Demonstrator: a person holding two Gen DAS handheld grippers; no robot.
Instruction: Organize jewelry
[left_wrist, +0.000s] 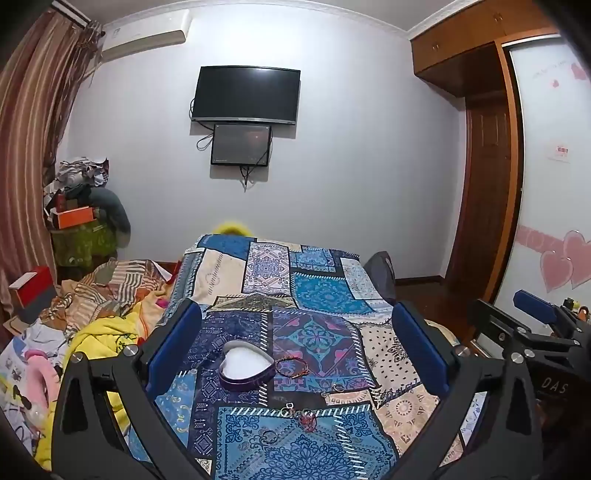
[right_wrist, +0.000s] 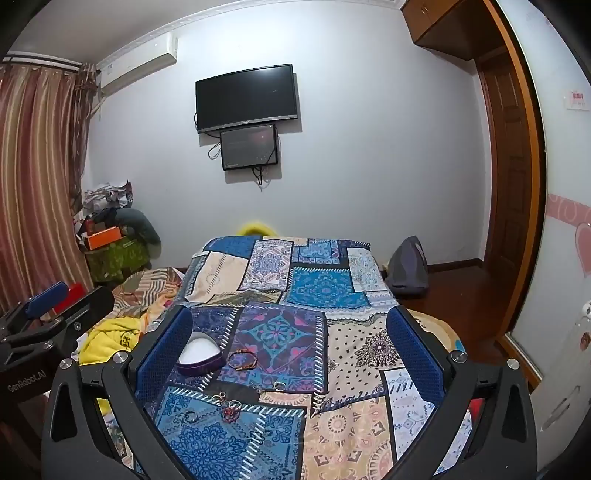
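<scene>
A heart-shaped purple box (left_wrist: 245, 365) with a white lining lies open on the patchwork cloth (left_wrist: 295, 443); it also shows in the right wrist view (right_wrist: 199, 356). A beaded bracelet (left_wrist: 291, 367) (right_wrist: 242, 360) lies just right of it. Small rings and a red charm (left_wrist: 307, 419) (right_wrist: 231, 406) lie nearer to me. My left gripper (left_wrist: 295, 354) is open and empty above the cloth. My right gripper (right_wrist: 290, 354) is open and empty, to the right of the left one.
Crumpled bedding and a yellow cloth (left_wrist: 99, 336) lie left of the patchwork cloth. A grey bag (right_wrist: 408, 269) sits on the floor at the far right. A wardrobe (left_wrist: 546, 184) stands at the right, a TV (left_wrist: 245, 94) hangs on the far wall.
</scene>
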